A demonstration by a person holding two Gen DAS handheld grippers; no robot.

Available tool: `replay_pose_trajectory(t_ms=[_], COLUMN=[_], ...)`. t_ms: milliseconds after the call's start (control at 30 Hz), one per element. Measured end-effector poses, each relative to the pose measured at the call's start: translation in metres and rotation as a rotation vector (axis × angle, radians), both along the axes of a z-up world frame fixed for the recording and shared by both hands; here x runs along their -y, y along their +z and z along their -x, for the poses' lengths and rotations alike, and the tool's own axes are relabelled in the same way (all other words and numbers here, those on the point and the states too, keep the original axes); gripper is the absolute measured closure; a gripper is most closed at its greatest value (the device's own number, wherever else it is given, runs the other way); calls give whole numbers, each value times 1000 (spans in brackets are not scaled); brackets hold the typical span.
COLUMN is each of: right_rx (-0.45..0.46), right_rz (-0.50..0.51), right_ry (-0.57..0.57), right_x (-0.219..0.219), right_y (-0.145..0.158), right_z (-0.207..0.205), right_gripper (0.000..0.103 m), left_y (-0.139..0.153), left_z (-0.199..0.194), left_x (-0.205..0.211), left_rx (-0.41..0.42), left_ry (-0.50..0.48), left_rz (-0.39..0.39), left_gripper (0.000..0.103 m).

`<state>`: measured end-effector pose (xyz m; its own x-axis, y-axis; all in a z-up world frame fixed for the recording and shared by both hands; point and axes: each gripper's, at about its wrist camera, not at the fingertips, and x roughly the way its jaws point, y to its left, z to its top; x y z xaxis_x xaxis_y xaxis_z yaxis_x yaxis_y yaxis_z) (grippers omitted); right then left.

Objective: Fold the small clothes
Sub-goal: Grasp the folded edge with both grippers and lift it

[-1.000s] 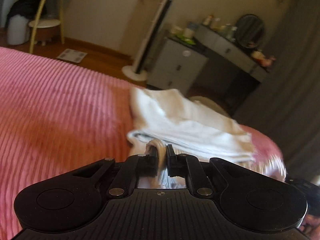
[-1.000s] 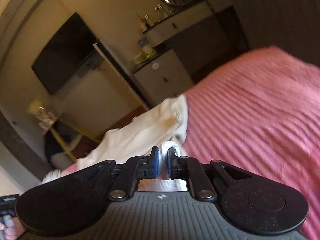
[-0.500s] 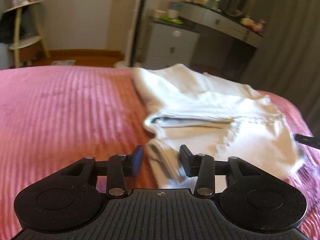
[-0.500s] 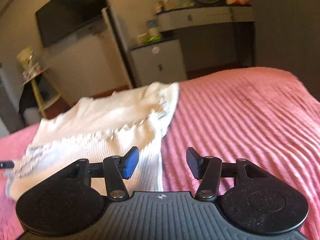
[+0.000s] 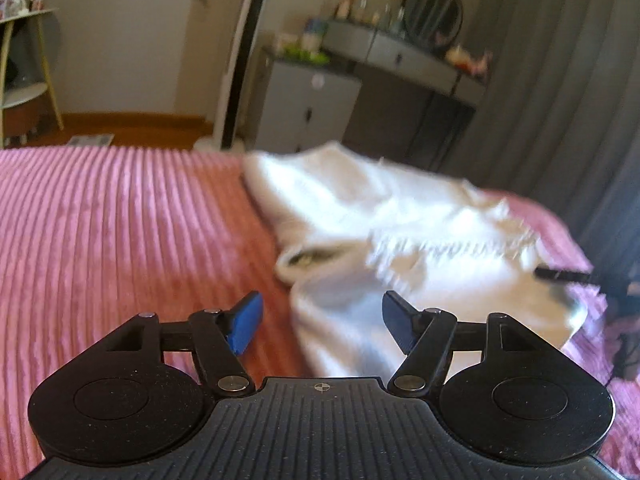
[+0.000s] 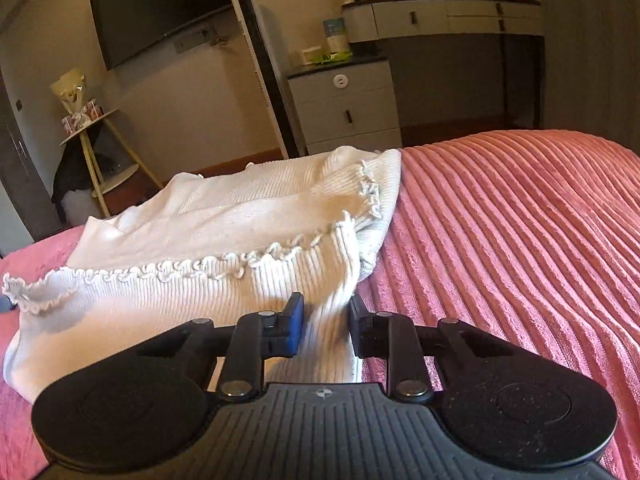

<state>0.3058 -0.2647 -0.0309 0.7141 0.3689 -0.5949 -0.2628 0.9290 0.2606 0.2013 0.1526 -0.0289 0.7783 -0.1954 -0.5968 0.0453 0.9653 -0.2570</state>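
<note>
A white ribbed knit garment [image 5: 400,224] with a frilled hem [image 6: 224,266] lies folded over on the pink corded bedspread [image 5: 120,232]. My left gripper [image 5: 322,320] hovers at its near left edge with the jaws opening wide. Cloth lies under the gap and neither pad touches it. My right gripper [image 6: 326,322] is at the garment's near right edge, its jaws closing. A fold of the knit [image 6: 328,320] sits between the pads, which stand a little apart. A dark tip of the other gripper [image 5: 560,274] shows at the garment's far right.
The pink bedspread [image 6: 520,248] stretches wide to either side of the garment. Beyond the bed's far edge stand a grey drawer unit [image 6: 348,104], a dressing table with a round mirror [image 5: 434,12], a tall white tower [image 5: 240,60], a wall screen [image 6: 160,20] and a small shelf stand [image 6: 92,148].
Both grippers were shut on the lifted garment's edges and have let go; it now lies flat. Both views rolled level and sank. The left jaws widened; the right opened, then narrowed around the right edge.
</note>
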Motion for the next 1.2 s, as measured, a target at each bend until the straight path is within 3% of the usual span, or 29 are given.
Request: replay_pose_trajectory(t_ms=[100, 200, 233, 267, 300, 367, 500, 633, 800, 1000, 1133, 1200], right_rx=[-6, -3, -2, 0, 10, 26, 106, 196, 281, 278, 161, 102], right_rz=[-9, 0, 1, 6, 13, 15, 62, 70, 101, 132, 114, 130], right_ry=[-5, -3, 3, 10, 16, 28, 46, 43, -46, -102, -103, -91], right_x=[0, -5, -6, -8, -9, -10, -13, -15, -25, -41, -43, -45], right_y=[0, 1, 2, 2, 4, 7, 22, 44, 62, 58, 34, 22], right_z=[-3, -5, -5, -5, -4, -1, 12, 20, -10, -77, -113, -121], right_gripper=[77, 76, 77, 79, 90, 96, 96, 96, 96, 96, 96, 92], left_y=[-6, -5, -5, -5, -6, -5, 6, 34, 58, 53, 29, 16], left_z=[-11, -22, -27, -31, -35, -35, -21, -13, -40, -105, -143, -154], left_x=[7, 17, 20, 21, 23, 25, 29, 29, 26, 20, 19, 21], left_rx=[-28, -23, -28, -34, -46, -41, 45, 144, 224, 197, 93, 37], left_ry=[-29, -43, -35, -30, -22, -18, -38, -46, 38, 157, 180, 160], left_rz=[-43, -77, -92, -94, -96, -107, -141, -129, -160, -156, -148, -165], left_gripper=[34, 48, 58, 77, 85, 91, 93, 94, 94, 93, 91, 84])
